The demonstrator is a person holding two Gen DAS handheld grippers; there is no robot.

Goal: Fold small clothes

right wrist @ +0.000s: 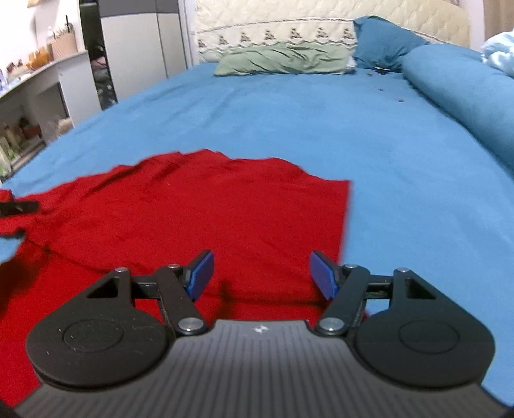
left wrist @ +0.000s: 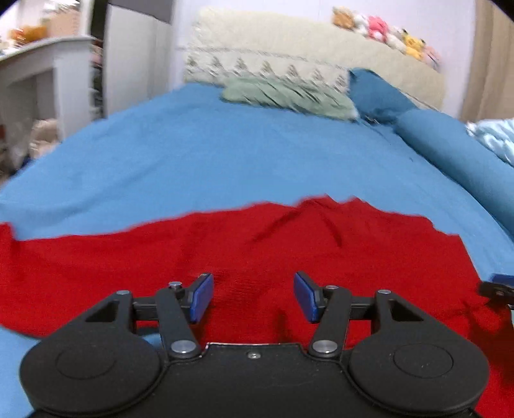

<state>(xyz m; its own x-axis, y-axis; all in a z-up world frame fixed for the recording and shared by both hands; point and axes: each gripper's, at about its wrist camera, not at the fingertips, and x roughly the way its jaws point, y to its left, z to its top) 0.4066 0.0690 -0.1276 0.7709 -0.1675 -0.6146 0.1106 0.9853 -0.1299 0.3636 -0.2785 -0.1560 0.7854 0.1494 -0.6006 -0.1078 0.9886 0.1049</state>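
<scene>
A red garment (left wrist: 225, 250) lies spread flat on the blue bed cover (left wrist: 225, 154); it also shows in the right wrist view (right wrist: 208, 205). My left gripper (left wrist: 253, 295) is open and empty, low over the garment's near part. My right gripper (right wrist: 260, 273) is open and empty, over the garment near its right edge (right wrist: 345, 218). The right gripper's tip shows at the right edge of the left wrist view (left wrist: 498, 286). The left gripper's tip shows at the left edge of the right wrist view (right wrist: 16, 209).
A green pillow (right wrist: 282, 59) and a dark blue pillow (right wrist: 382, 41) lie at the headboard (right wrist: 276, 22). A rolled blue duvet (right wrist: 465, 90) runs along the right side. A white shelf unit (right wrist: 38, 90) stands left of the bed. Plush toys (left wrist: 385, 29) sit on the headboard.
</scene>
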